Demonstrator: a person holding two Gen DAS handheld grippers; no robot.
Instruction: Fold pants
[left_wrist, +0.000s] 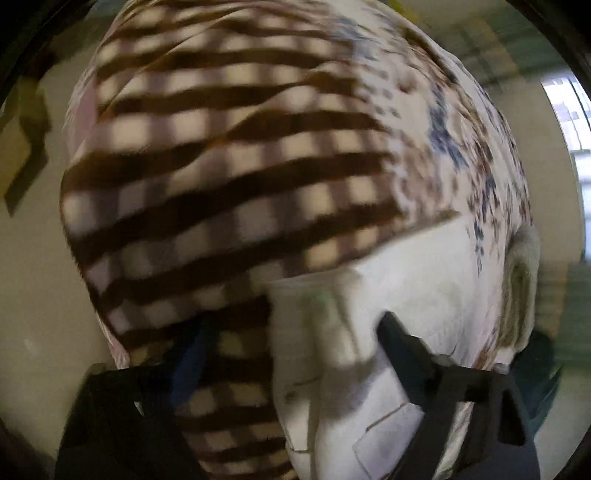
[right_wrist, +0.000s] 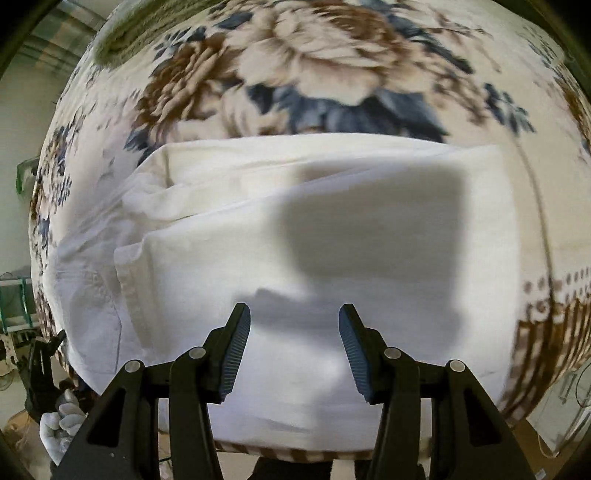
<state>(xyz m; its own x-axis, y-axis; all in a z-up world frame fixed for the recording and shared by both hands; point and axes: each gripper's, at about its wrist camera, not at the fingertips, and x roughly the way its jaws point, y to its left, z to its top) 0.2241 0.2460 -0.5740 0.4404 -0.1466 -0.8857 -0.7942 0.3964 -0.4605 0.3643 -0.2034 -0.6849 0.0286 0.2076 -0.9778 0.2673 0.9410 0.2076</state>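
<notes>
White pants (right_wrist: 332, 229) lie folded over on a floral and checked blanket (right_wrist: 314, 74). My right gripper (right_wrist: 294, 328) is open and empty, hovering just above the near part of the pants. In the left wrist view the pants (left_wrist: 424, 280) show at lower right, beside the brown checked part of the blanket (left_wrist: 229, 158). My left gripper (left_wrist: 291, 332) is wide open, its fingers (left_wrist: 399, 339) low over the edge of the pants; the view is blurred. In the right wrist view the left gripper (right_wrist: 44, 365) and a gloved hand show at the far left edge.
The blanket covers a raised surface with pale floor (left_wrist: 33, 295) around it. A grey-green fuzzy patch (right_wrist: 122, 40) lies at the blanket's far left. A green rack (right_wrist: 14, 299) stands at the left, and a window (left_wrist: 572, 110) shows at the right.
</notes>
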